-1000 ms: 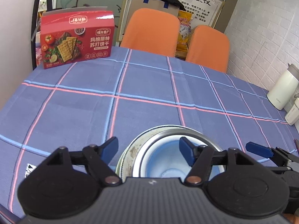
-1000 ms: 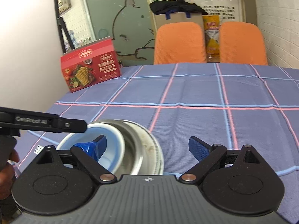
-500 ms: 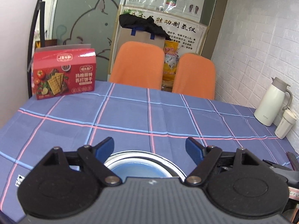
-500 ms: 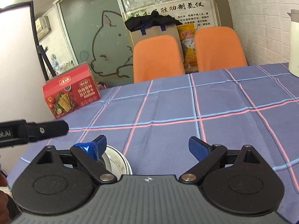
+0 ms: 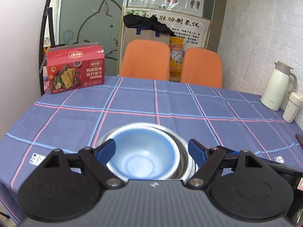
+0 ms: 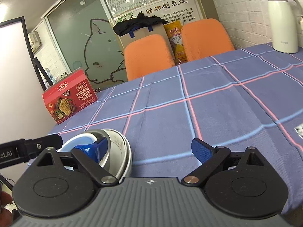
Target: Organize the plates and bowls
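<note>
A light blue bowl (image 5: pixel 141 152) sits nested in a metal bowl (image 5: pixel 184 151), stacked on a white plate, on the blue plaid tablecloth near the table's front edge. My left gripper (image 5: pixel 151 149) is open and empty, its jaws either side of the stack. In the right wrist view the stack shows at lower left, blue bowl (image 6: pixel 79 143) in metal bowl (image 6: pixel 113 145) on the plate (image 6: pixel 128 162). My right gripper (image 6: pixel 149 149) is open and empty, just right of the stack, its left finger in front of the bowls.
A red cracker box (image 5: pixel 75 70) stands at the table's far left. Two orange chairs (image 5: pixel 145 60) are behind the table. A white thermos (image 5: pixel 277 87) and a small cup (image 5: pixel 291 107) stand at the right by the brick wall.
Both grippers have tilted and shifted around the stack, first raising then lowering. The bowls and plate stay in place. Both stay open.
</note>
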`<state>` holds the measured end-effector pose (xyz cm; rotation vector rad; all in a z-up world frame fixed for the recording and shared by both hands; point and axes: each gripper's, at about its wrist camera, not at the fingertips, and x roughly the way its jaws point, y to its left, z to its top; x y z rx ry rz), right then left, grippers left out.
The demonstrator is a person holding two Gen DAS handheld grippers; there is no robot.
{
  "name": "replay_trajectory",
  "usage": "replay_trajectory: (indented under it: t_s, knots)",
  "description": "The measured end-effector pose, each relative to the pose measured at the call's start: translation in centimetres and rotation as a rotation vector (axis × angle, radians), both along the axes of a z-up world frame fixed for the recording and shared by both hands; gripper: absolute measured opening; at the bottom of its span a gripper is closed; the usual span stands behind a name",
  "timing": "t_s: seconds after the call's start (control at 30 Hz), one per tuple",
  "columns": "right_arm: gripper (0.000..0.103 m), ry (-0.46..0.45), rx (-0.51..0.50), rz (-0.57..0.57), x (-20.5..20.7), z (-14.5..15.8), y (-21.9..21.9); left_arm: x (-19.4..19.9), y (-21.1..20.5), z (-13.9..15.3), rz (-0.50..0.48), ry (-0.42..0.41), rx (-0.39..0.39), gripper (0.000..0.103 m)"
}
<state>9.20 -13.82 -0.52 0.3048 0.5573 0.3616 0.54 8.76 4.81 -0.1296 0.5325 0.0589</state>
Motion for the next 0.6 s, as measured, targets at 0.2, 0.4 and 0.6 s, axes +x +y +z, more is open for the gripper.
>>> replay_trajectory:
  t_s: [0.2,0.4,0.6]
  knots:
    - [0.083,0.021,-0.021,-0.038,-2.6,-1.5,-1.8,-3.3,-1.6,-1.9,-0.033,0.029,0.03,0.08]
    - [0.083,0.01,-0.059,-0.087,-5.0,-1.7,-2.9,-5.8,-2.5,-3.5,-0.047,0.044,0.054,0.08]
    - [0.083,-0.001,-0.214,-0.068,-7.4,-1.9,-1.7,-7.5,-3.4,-5.8,-0.087,0.092,0.091,0.08]
